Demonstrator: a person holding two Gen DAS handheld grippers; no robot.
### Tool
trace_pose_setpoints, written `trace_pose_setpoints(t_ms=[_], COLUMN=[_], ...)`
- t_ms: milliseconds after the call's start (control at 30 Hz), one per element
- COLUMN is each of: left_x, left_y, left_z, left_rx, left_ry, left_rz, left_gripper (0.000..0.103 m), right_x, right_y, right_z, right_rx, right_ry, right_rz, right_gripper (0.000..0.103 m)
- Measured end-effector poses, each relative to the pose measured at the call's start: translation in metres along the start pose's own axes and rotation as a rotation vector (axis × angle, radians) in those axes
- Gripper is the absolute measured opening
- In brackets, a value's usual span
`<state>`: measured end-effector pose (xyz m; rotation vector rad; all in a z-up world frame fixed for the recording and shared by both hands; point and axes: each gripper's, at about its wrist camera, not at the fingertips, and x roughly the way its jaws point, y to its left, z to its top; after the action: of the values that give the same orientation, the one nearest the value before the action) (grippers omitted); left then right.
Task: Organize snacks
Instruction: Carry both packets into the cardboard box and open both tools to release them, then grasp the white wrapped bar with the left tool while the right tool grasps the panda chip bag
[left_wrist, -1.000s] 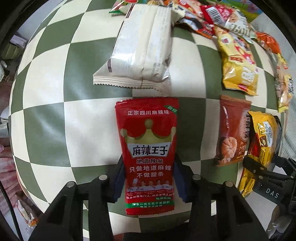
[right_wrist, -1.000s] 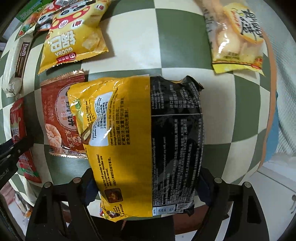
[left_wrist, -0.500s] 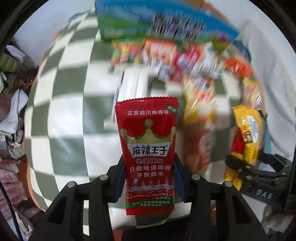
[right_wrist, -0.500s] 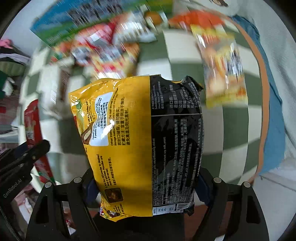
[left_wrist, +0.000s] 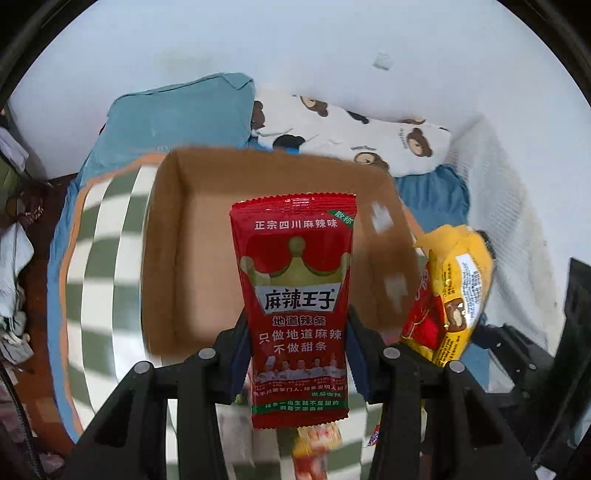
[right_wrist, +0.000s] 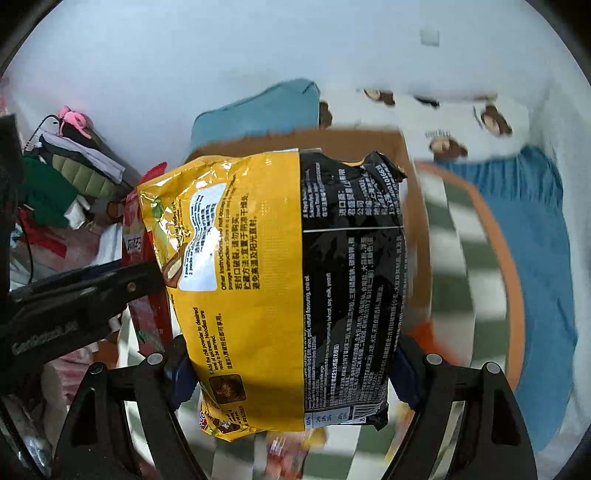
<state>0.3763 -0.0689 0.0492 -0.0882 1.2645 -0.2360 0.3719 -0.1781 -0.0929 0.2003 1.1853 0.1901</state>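
My left gripper (left_wrist: 295, 354) is shut on a red spicy-strip packet (left_wrist: 295, 295) and holds it upright in front of an open cardboard box (left_wrist: 173, 229), whose inside looks bare. My right gripper (right_wrist: 291, 373) is shut on a yellow and black noodle packet (right_wrist: 288, 280), raised before the same box (right_wrist: 413, 206). The noodle packet also shows at the right of the left wrist view (left_wrist: 454, 295). The left gripper arm (right_wrist: 74, 299) with the red packet (right_wrist: 138, 243) shows at the left of the right wrist view.
The box stands on a green and white checked cloth (left_wrist: 96, 266) with an orange edge, over blue bedding (right_wrist: 539, 258). A bear-print pillow (left_wrist: 369, 136) and a blue pillow (left_wrist: 177, 118) lie behind against a white wall. Blurred snack packets (left_wrist: 314, 443) lie below.
Both grippers have lifted their packets off the cloth and swung up toward the cardboard box. The spread of snacks has dropped out of view below.
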Motion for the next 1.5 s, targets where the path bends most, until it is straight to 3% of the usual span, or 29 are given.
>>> trace_pose_setpoints(t_ms=[133,233,467,500,567,600,633,800,1167,1333,1500], left_x=[0.063,0.099,0.143,0.146,0.143,0.142,0.14,0.128,0.097,0.065,0.013], left_y=[0.022,0.038,0.059,0.061,0.065,0.066,0.066,0.06,0.047,0.038,0.027], left_z=[0.05,0.072,0.091,0.092,0.094,0.096,0.096,0.09,0.045,0.027,0.01], left_rx=[-0.021,-0.052,-0.106,-0.114,-0.131,-0.133,-0.131,-0.108,-0.094,-0.093,-0.068], left_ry=[0.082,0.156,0.262,0.265,0.245,0.235,0.222,0.203,0.205,0.146,0.036], left_rz=[0.04,0.056,0.101,0.101,0.088,0.092,0.095,0.123,0.163,0.184,0.2], left_gripper=[0.043,0.044,0.048,0.054,0.073,0.089,0.096,0.097,0.097,0.097,0.097], right_x=[0.045,0.088,0.161,0.167,0.171,0.17,0.167,0.153,0.109,0.076,0.031], right_y=[0.01,0.01,-0.004,-0.005,-0.008,-0.009,-0.007,-0.008,-0.013,-0.011,-0.004], right_z=[0.072,0.104,0.135,0.138,0.142,0.142,0.143,0.139,0.092,0.075,0.056], right_rx=[0.009,0.008,0.041,0.049,0.051,0.043,0.034,-0.003,0.024,0.014,0.012], right_ry=[0.087,0.162,0.287,0.304,0.298,0.29,0.283,0.252,0.235,0.175,0.093], right_rz=[-0.022,-0.035,-0.011,-0.001,-0.011,-0.018,-0.024,-0.079,-0.076,-0.065,-0.06], right_gripper=[0.085,0.085,0.088,0.095,0.098,0.098,0.099,0.099,0.099,0.099,0.099])
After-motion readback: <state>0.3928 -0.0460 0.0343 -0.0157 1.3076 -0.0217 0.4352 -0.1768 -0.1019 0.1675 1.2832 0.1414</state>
